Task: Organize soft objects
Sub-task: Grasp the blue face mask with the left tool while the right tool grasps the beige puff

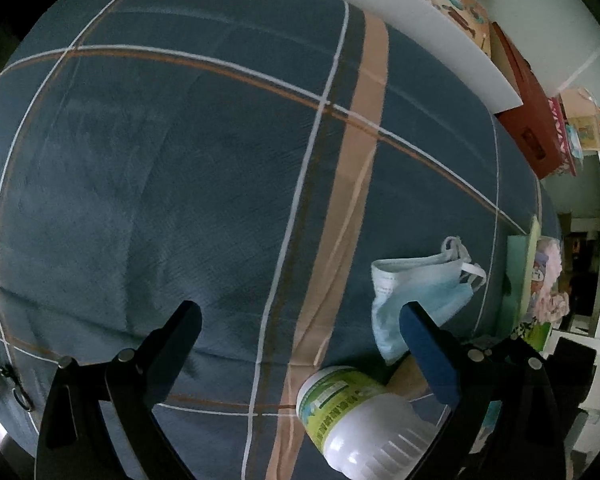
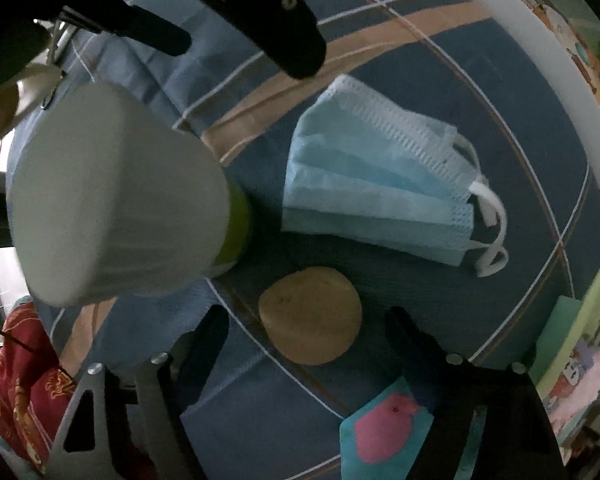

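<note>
A light blue face mask (image 2: 380, 200) lies flat on the blue plaid bed cover (image 2: 520, 168), its white ear loops to the right. My right gripper (image 2: 308, 320) points down and is open, with a tan round potato-like object (image 2: 310, 314) between its fingers; neither finger touches it. A white bottle with a green label (image 2: 112, 200) stands to the left. In the left wrist view my left gripper (image 1: 300, 312) is open over bare cover (image 1: 140, 180). The bottle (image 1: 356, 412) sits low by its right finger (image 1: 424, 344), and the mask (image 1: 416, 292) lies behind that finger.
A green box with pink and printed items (image 2: 576, 320) sits at the cover's right edge. A teal card with a pink shape (image 2: 384, 432) lies under my right finger. Red patterned cloth (image 2: 16, 380) is at the lower left. A white board (image 1: 400, 28) and red box (image 1: 532, 112) border the far side.
</note>
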`<action>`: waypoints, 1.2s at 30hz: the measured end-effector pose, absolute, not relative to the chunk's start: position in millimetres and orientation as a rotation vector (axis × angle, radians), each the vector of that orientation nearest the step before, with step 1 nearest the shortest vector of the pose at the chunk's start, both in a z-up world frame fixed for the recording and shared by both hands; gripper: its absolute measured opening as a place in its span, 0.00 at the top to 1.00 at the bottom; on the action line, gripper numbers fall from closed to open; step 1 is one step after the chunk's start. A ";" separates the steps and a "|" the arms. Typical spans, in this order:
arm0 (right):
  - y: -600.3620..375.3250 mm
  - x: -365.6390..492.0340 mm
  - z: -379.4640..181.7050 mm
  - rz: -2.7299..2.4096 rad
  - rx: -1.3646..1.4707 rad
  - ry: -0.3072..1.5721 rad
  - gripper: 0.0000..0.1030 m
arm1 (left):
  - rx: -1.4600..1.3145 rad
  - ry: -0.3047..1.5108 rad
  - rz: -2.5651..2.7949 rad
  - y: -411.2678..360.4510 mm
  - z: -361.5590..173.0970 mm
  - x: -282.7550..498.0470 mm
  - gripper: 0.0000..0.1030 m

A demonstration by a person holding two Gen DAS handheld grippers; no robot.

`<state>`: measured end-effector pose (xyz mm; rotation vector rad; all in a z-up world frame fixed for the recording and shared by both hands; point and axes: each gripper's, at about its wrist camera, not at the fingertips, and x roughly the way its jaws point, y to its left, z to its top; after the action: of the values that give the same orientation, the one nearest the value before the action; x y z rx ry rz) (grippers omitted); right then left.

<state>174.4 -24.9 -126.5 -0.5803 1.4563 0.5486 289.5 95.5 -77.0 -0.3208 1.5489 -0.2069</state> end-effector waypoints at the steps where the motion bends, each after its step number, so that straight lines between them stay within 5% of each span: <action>1: -25.1 174.0 -128.7 0.547 -0.579 1.459 0.24 | -0.323 1.550 -0.206 97.7 -77.3 290.8 0.04; 5: -26.5 175.7 -132.7 0.532 -0.563 1.457 0.27 | -0.331 1.551 -0.203 101.5 -83.3 291.4 0.04; 11: -31.7 180.4 -125.6 0.522 -0.524 1.434 0.48 | -0.344 1.549 -0.221 109.3 -82.1 293.7 0.04; 21: -45.1 191.5 -106.6 0.536 -0.448 1.397 0.48 | -0.348 1.542 -0.250 78.4 -79.7 296.1 0.08; 23: -51.3 193.2 -98.7 0.537 -0.424 1.381 0.48 | -0.354 1.545 -0.263 72.8 -80.5 296.7 0.21; 33: -86.2 218.2 -69.8 0.512 -0.380 1.344 0.48 | -0.394 1.576 -0.358 38.2 -87.5 304.3 0.51; 36: -94.3 214.3 -63.3 0.509 -0.378 1.339 0.48 | -0.398 1.576 -0.370 31.7 -90.6 308.5 0.71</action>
<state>214.3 -94.3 -63.3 -0.3780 1.3387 0.5091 308.5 31.7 -90.6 -0.3980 1.5765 -0.3698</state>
